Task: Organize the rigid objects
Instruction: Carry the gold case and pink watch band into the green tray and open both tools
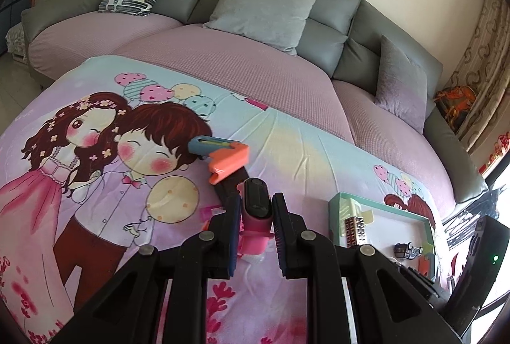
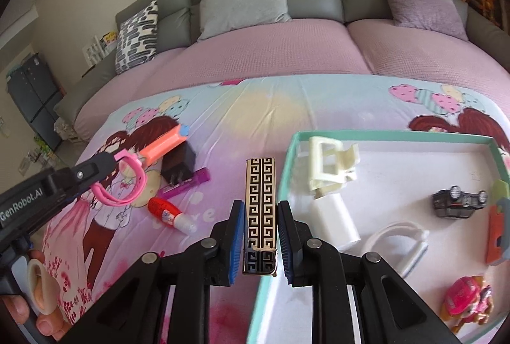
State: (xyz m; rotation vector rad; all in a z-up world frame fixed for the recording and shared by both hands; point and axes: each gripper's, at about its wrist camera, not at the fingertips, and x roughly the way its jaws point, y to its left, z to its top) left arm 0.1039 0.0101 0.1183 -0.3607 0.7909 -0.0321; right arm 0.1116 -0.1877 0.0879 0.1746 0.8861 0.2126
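Left wrist view: the left gripper (image 1: 256,210) clamps a pink wristband (image 1: 255,207) above the cartoon sheet (image 1: 95,184), left of the green-rimmed tray (image 1: 428,224); an orange-and-blue cutter (image 1: 223,157) still lies loose. The gripper hides the band's strap.

Right wrist view: the right gripper (image 2: 258,235) pinches a patterned gold-and-black case (image 2: 259,207) at the tray's (image 2: 395,133) left edge. Several items already sit inside; a charger (image 2: 179,164), purple tube (image 2: 188,183) and red bottle (image 2: 169,211) remain outside.

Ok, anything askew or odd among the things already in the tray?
Yes: the black toy car in the teal-rimmed tray lies tipped over, wheels showing at its top edge rather than under it. Nothing looks spilled or broken.
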